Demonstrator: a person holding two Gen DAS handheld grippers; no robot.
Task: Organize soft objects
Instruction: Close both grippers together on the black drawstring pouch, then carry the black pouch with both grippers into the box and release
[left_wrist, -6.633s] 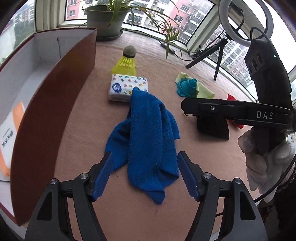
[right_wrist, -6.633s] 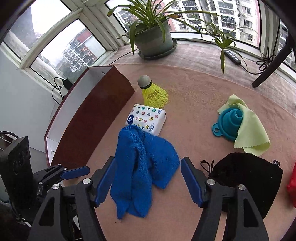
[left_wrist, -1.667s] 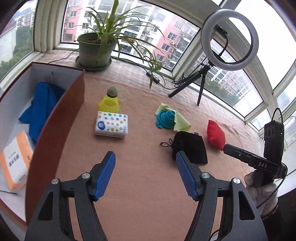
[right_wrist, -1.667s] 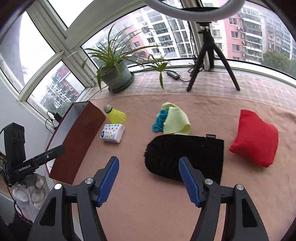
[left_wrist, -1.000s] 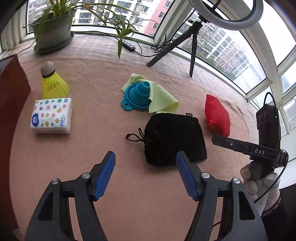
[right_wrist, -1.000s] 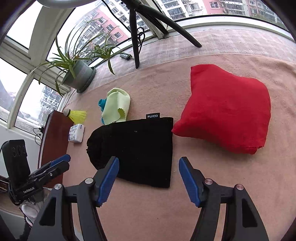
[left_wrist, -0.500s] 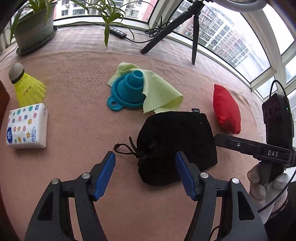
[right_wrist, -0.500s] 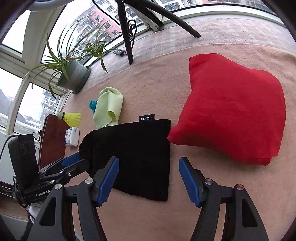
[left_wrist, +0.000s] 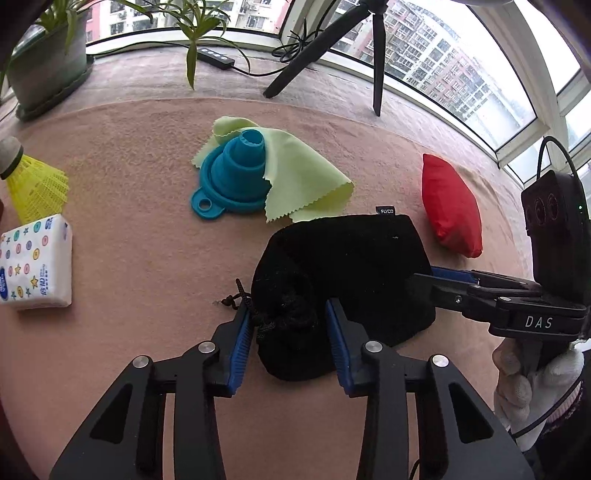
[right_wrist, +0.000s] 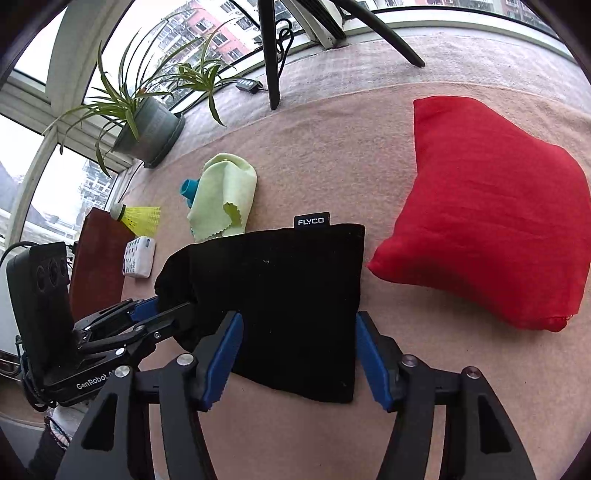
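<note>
Lying flat on the tan cloth-covered table (left_wrist: 129, 166), the black drawstring pouch (left_wrist: 351, 258) sits between the red cushion (left_wrist: 452, 210) on one side and the green cloth (left_wrist: 303, 177) draped over a teal funnel (left_wrist: 236, 177) on the other. 2 grippers work it at once. The left gripper (left_wrist: 290, 325) has just been closing, and its blue pads now pinch the bunched, gathered neck of the pouch beside the cord knot. The right gripper (right_wrist: 297, 343) has also been narrowing; its jaws straddle the flat bottom end of the pouch, which fills the gap between them, but whether the pads already press the fabric cannot be told from either view. Judging by how the pouch slumps and wrinkles, it is light, limp and thin, so it should sag and fold wherever it is unsupported. The puckered neck is the surest hold, since the fabric is thick there and the cord gives something to bite; the opposite edge needs a deep grip to avoid sliding out. Nothing about it looks fragile or slippery.
</note>
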